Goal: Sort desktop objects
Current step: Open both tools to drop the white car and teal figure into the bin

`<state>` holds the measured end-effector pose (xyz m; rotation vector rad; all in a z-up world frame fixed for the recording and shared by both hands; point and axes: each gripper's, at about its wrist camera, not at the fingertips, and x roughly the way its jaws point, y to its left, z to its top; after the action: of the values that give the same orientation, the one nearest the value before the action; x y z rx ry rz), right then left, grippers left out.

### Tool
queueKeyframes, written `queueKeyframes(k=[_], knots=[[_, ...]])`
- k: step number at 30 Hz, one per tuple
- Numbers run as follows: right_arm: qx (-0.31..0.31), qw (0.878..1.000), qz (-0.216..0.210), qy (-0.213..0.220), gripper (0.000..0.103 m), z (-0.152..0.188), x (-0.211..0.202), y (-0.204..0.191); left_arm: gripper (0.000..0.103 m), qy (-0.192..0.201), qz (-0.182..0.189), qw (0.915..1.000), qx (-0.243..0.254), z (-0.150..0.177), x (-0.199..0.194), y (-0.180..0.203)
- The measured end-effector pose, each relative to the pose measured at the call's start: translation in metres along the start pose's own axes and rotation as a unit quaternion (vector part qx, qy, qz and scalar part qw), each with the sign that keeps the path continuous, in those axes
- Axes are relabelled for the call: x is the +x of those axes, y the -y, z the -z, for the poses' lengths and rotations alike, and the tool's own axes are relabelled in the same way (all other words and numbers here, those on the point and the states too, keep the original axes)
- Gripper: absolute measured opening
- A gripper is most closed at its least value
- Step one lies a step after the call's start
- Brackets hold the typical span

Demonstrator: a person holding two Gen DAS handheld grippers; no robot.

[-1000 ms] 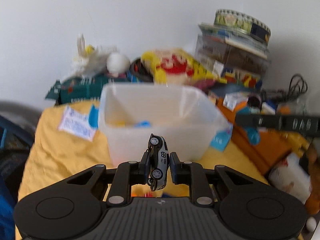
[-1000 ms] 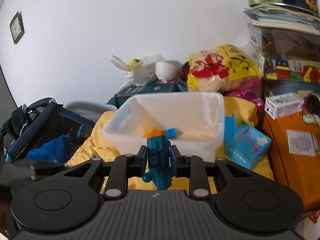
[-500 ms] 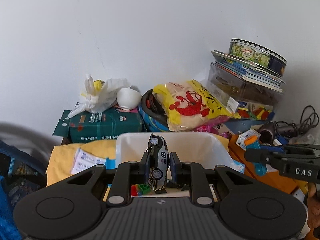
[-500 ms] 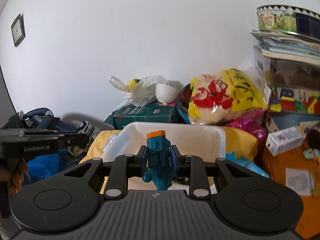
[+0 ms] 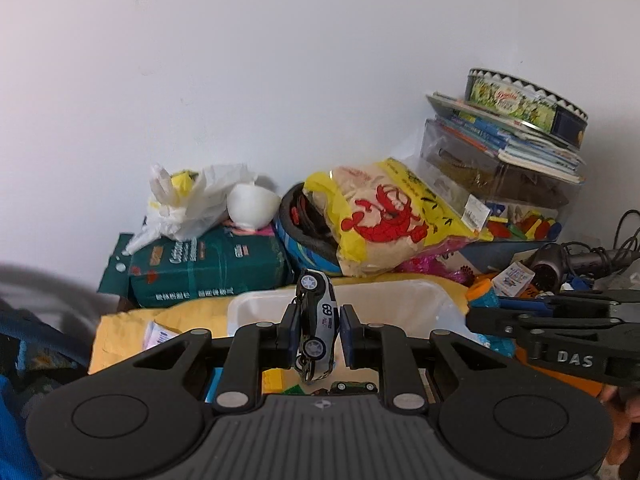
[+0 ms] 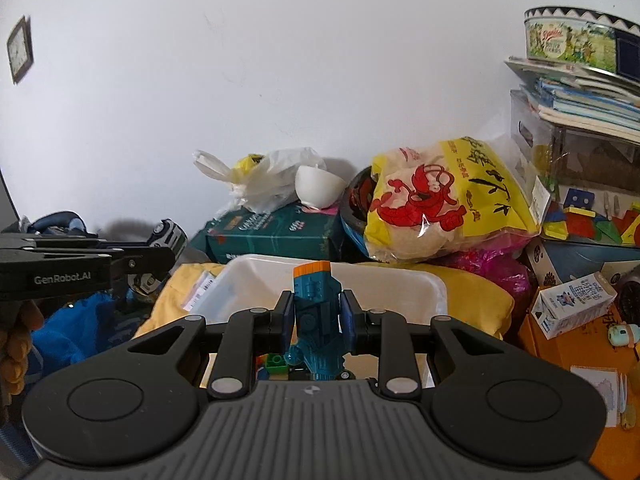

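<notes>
Our left gripper (image 5: pixel 316 330) fingers clamp the toy car (image 5: pixel 316 326) nose-up; our right gripper (image 6: pixel 316 318) pinches the teal robot toy (image 6: pixel 316 320). Only the right view shows the wall clock (image 6: pixel 19 49).

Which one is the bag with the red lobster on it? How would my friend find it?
Look along the white wall to the pile behind the white plastic bin. Right of the dark green box, with a white bowl on top, lies the lobster bag. It is the only yellow and clear bag with a big red lobster printed on it.
</notes>
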<state>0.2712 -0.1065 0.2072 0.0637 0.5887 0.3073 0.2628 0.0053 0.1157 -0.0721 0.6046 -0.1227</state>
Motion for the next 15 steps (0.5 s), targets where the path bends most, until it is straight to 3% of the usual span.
queueKeyframes(k=[2,3,4,6,11,15], knots=[[0.0,1.0,0.008,-0.007,0.027,-0.003,0.011,0.0,0.046,-0.016,-0.006,0.9998,-0.007,-0.002,0.01,-0.002],[-0.003,1.0,0.014,-0.011,0.031,-0.004,0.016,0.0,0.051,-0.017,-0.017,0.9997,-0.006,-0.001,0.014,-0.003],[-0.006,1.0,0.022,-0.016,0.044,-0.004,0.021,-0.001,0.054,-0.016,-0.028,0.9995,-0.004,0.001,0.015,-0.005],[-0.01,0.999,0.04,-0.018,0.058,-0.003,0.029,0.0,0.054,-0.016,-0.034,0.9993,-0.002,0.007,0.015,-0.01],[-0.011,0.999,0.036,-0.019,0.057,0.016,0.022,0.008,0.055,-0.027,-0.038,0.9989,-0.005,0.048,0.007,-0.029],[-0.007,0.999,0.023,-0.027,0.057,0.053,0.006,0.01,0.055,-0.051,-0.038,0.998,0.002,0.106,0.0,-0.041]])
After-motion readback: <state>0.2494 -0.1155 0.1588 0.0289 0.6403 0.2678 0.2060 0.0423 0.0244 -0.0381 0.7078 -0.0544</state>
